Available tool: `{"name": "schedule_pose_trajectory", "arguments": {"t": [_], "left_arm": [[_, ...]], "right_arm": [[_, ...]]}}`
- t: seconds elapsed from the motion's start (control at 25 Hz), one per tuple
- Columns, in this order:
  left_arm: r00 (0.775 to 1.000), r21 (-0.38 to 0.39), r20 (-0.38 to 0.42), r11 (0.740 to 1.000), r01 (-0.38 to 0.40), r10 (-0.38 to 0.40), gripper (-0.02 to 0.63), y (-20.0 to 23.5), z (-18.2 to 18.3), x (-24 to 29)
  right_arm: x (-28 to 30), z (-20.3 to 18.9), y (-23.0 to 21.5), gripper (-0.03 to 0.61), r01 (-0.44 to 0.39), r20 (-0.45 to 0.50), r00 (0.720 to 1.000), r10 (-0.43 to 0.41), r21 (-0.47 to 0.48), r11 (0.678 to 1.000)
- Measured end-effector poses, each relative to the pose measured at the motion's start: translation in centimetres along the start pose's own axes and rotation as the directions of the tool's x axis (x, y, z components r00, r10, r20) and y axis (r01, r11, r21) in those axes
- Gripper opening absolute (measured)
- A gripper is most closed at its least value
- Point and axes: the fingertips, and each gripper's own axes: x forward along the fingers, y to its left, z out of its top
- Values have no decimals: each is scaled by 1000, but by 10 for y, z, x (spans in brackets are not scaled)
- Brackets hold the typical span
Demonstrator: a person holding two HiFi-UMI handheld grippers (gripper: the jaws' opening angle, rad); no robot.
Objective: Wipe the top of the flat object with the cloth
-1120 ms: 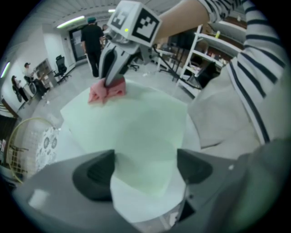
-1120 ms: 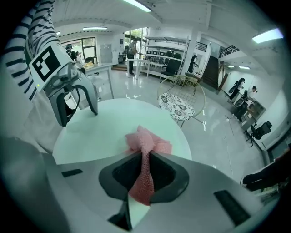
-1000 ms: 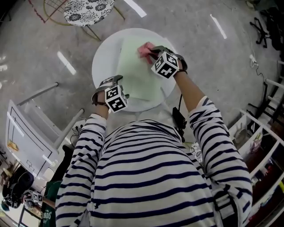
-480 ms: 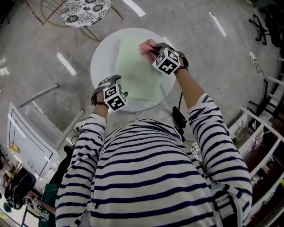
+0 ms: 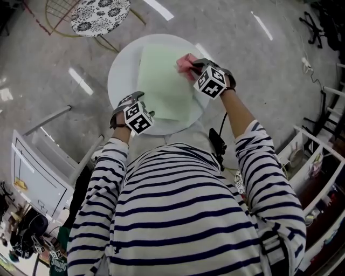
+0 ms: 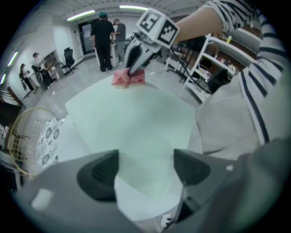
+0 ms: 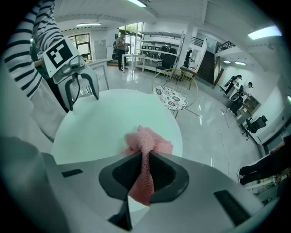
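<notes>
A pale green flat sheet (image 5: 161, 81) lies on a round white table (image 5: 121, 64). My right gripper (image 5: 193, 68) is shut on a bunched pink cloth (image 5: 185, 62) and holds it down at the sheet's far right edge. In the right gripper view the cloth (image 7: 146, 142) runs up between the closed jaws of the right gripper (image 7: 144, 172). My left gripper (image 5: 144, 100) stands at the sheet's near corner. Its jaws have just been closing a little and stay wide apart. The sheet's corner (image 6: 150, 159) lies between the left gripper's (image 6: 144, 172) jaws, untouched by the pads.
A wire-framed chair with a patterned seat (image 5: 99, 13) stands on the floor beyond the table. White shelving (image 5: 315, 161) is at the right and a white frame (image 5: 32, 178) at the left. Several people (image 6: 103, 41) stand far off in the room.
My right gripper has slid the pink cloth rightward across the far part of the sheet, to its right edge. The left gripper has stayed at the near corner.
</notes>
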Motion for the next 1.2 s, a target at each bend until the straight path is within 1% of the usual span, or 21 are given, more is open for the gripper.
{"name": "schedule_pose_trajectory", "arguments": {"t": [0.24,0.36,0.84,1.2], "left_arm": [[1000,-17,-7,1000,-9,9,378,0,1,0],[1000,-7,-15,1000,-19,19,377,0,1,-1],[999,25,-39,1000,-17,17,377,1,-3,1],[998,52,-54,999,-6,9,377,1,-3,0]], "right_arm": [[-8,-1,49,41,-65,17,998,66,-56,996],[-12,0,74,43,-94,21,995,96,-70,993],[-25,-4,175,41,-223,29,974,225,-56,973],[-33,-6,222,42,-330,22,943,331,-39,943]]}}
